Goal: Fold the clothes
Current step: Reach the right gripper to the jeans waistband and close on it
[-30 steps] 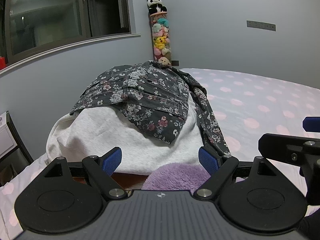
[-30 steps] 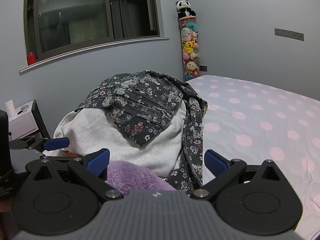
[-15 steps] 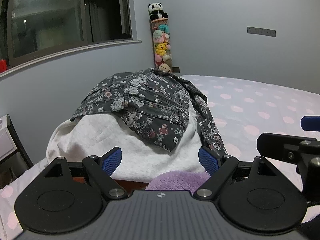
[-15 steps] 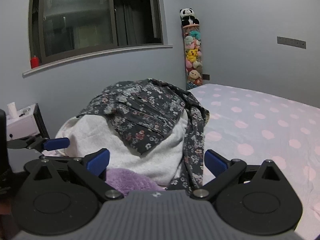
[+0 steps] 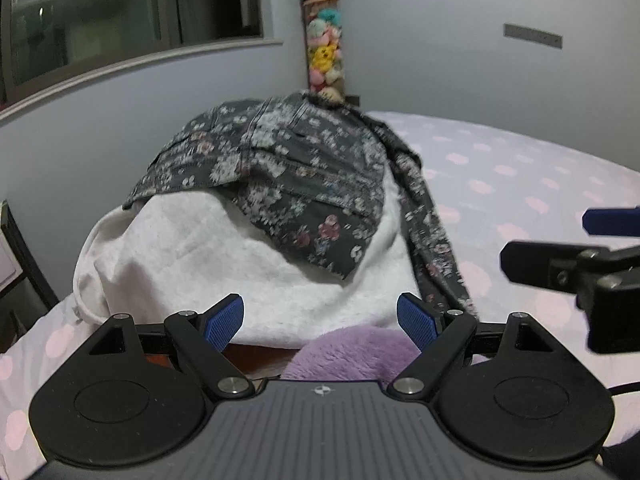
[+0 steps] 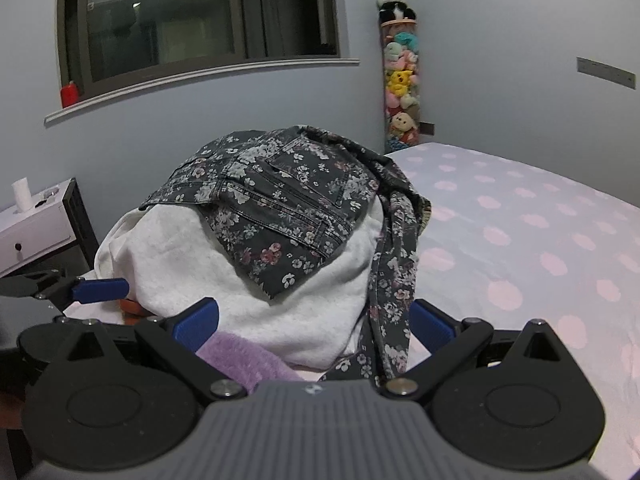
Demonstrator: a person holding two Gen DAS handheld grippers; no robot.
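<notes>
A pile of clothes sits on the bed's left end. On top lie dark floral jeans (image 5: 288, 176) (image 6: 280, 204), one leg trailing down the right side. Under them is a white fleecy garment (image 5: 208, 264) (image 6: 192, 264), and a purple fluffy piece (image 5: 352, 352) (image 6: 244, 360) lies nearest me. My left gripper (image 5: 320, 320) is open just short of the pile, with nothing between its fingers. My right gripper (image 6: 314, 322) is also open and empty, its right finger beside the trailing jeans leg. Each gripper's fingers show at the edge of the other's view.
The bed (image 6: 540, 240) has a lilac sheet with pink dots and stretches away to the right. A white nightstand (image 6: 32, 224) stands left of the pile. A window sill with a red object (image 6: 69, 94) runs along the wall. A tall tube of plush toys (image 6: 400, 80) fills the corner.
Both grippers have tilted upward and drawn slightly closer to the pile, so the clothes sit lower in view. Fingers stayed open. The clothes have not moved.
</notes>
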